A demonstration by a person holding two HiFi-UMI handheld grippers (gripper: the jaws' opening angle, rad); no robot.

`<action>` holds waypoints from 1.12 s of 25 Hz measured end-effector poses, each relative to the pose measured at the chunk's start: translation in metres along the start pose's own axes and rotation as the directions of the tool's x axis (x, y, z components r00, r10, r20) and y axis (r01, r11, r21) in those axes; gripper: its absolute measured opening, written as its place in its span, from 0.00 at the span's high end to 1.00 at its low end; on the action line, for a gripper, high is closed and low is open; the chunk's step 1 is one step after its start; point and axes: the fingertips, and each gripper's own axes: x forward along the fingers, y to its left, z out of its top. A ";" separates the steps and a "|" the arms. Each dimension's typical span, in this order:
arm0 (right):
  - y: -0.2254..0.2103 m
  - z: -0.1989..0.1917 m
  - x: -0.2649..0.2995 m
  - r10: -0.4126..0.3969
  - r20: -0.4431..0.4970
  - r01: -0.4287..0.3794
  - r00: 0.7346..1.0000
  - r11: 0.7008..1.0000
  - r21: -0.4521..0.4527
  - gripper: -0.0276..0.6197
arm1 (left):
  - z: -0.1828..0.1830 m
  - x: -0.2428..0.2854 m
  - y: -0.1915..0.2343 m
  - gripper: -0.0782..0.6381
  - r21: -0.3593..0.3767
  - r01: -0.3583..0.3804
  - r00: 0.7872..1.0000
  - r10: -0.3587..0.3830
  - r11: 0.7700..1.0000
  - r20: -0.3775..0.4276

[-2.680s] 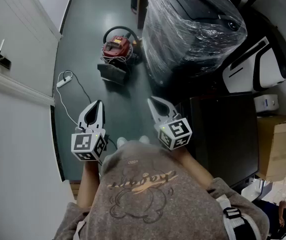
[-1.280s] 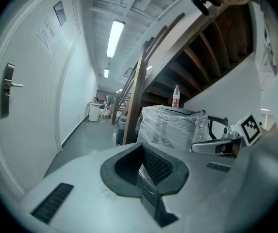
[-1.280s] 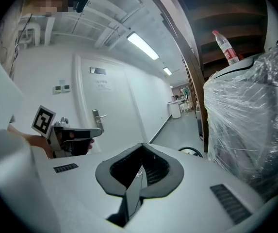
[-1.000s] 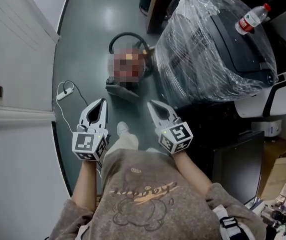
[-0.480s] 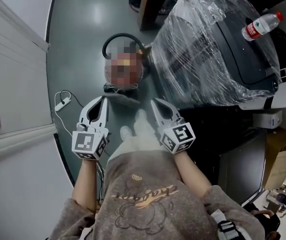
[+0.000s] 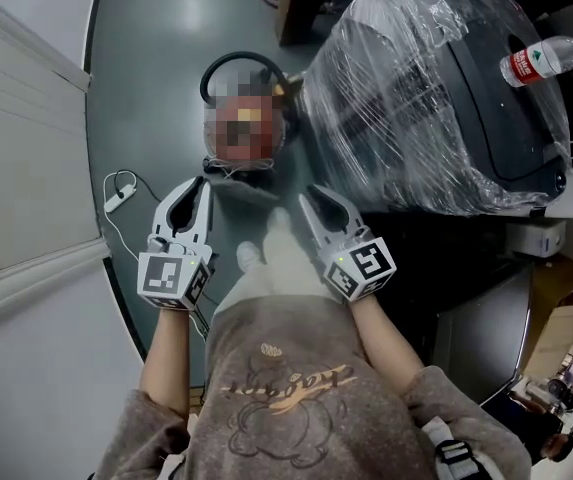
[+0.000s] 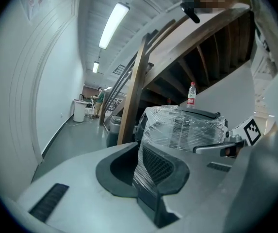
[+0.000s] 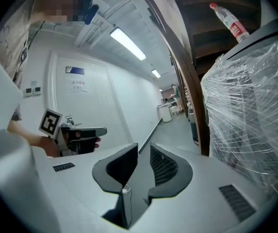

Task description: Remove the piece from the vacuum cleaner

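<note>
Along the left of the head view, a white wall (image 6: pixel 26 168) is running beside the grey floor (image 6: pixel 156 28). A white power strip (image 6: pixel 114 201) on its cable is lying at about ten o'clock from my left gripper (image 6: pixel 200 182).

I am holding that left gripper clenched, jaws pressed together with nothing between them. Its own view is looking at a plastic-wrapped machine (image 7: pixel 182 127) with a wooden post (image 7: pixel 134 91) to its left.

The vacuum cleaner (image 6: pixel 244 133) is sitting on the floor at twelve o'clock from my two grippers, close ahead of their tips but touching neither. Its black hose (image 6: pixel 228 60) is looping over the far side and a dark part (image 6: pixel 241 176) is lying at its near edge. Which piece is the one to come off, I cannot tell. My pale trouser leg (image 6: pixel 276 253) is showing between the grippers.

My right gripper (image 6: pixel 312 196) is standing released: its jaws have just been opening to a narrow gap, and nothing is between them. Its view is catching the left gripper (image 8: pixel 78 135) at nine o'clock.

At two o'clock from the right gripper, the plastic-wrapped machine (image 6: pixel 426 98) is filling the upper right. A water bottle (image 6: pixel 544 60) with a red label is lying on its top, near the right edge.
</note>
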 end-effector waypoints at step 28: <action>-0.079 -0.282 0.120 0.118 -0.461 -0.158 0.880 0.986 -0.049 0.59 | -0.293 0.111 0.066 0.48 0.054 0.252 0.838 -0.190 0.966 -0.511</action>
